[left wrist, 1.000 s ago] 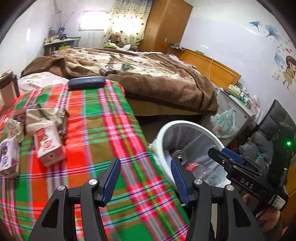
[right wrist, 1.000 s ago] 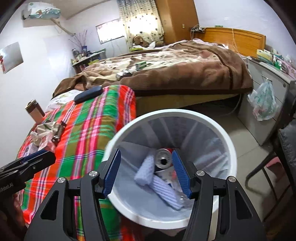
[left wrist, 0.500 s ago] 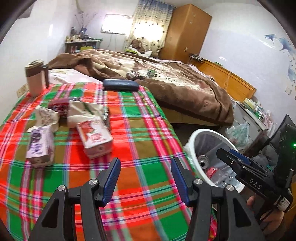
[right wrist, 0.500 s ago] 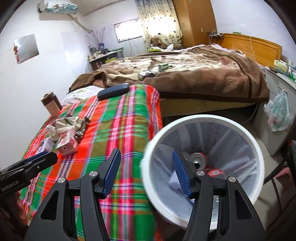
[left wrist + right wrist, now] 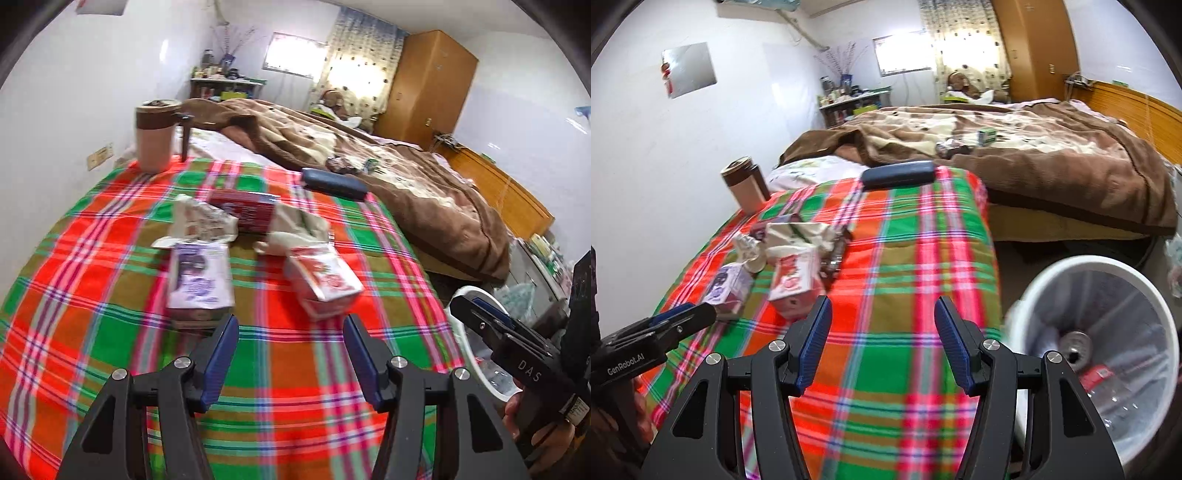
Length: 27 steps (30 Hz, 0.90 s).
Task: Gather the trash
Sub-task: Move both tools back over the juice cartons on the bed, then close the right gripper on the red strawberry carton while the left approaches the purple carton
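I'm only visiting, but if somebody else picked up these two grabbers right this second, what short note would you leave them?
Left gripper: open, empty, above the plaid cloth facing the trash pile.
Right gripper: open, empty, between pile and white bin.
On the cloth: purple carton, red carton, red box, crumpled wrappers.
Done: a can and a plastic bottle lie in the bin.
Left: bin the cartons, box and wrappers.
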Tool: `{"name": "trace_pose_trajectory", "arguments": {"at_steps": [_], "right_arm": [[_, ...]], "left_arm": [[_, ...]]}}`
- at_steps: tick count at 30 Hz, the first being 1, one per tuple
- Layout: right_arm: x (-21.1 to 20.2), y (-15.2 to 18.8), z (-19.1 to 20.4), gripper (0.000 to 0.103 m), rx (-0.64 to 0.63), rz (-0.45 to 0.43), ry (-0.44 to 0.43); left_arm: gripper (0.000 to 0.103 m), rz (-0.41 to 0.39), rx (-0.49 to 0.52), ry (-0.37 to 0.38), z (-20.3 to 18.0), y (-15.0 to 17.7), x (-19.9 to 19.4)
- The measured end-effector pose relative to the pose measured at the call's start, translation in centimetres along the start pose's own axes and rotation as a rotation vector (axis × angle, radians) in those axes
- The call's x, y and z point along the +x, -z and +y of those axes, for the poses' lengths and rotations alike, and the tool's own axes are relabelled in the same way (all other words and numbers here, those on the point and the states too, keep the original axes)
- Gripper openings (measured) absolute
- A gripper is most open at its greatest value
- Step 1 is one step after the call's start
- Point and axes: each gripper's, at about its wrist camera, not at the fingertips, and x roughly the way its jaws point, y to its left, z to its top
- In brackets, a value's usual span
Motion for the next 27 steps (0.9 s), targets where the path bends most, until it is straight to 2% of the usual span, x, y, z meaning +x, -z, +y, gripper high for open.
{"name": "trace_pose_trajectory", "arguments": {"at_steps": [8,12,21,27], "right_arm": [[2.8,-0.6,3.1,0.059,-0.047,0.038,-0.045],[4.1,-1.2,4.5,0.06,-0.091,0.049,-0.055],[6.8,-1.8,6.2,0.063,-0.106,0.103,-0.131],[8.5,-1.3,7.3,0.064,-0.152,0.17,-0.111]], "left_arm": [[0.059,-0.002,-0.049,-0.053,4.2,-0.6,0.3],[0.066,0.004,-0.068,-0.065,5.5,-0.9,1.0],[0.071,0.05,-0.078,-0.025,7.0,-1.7,3.7],[0.071,0.072,-0.096,-0.012,7.9,-1.7,4.8]]}}
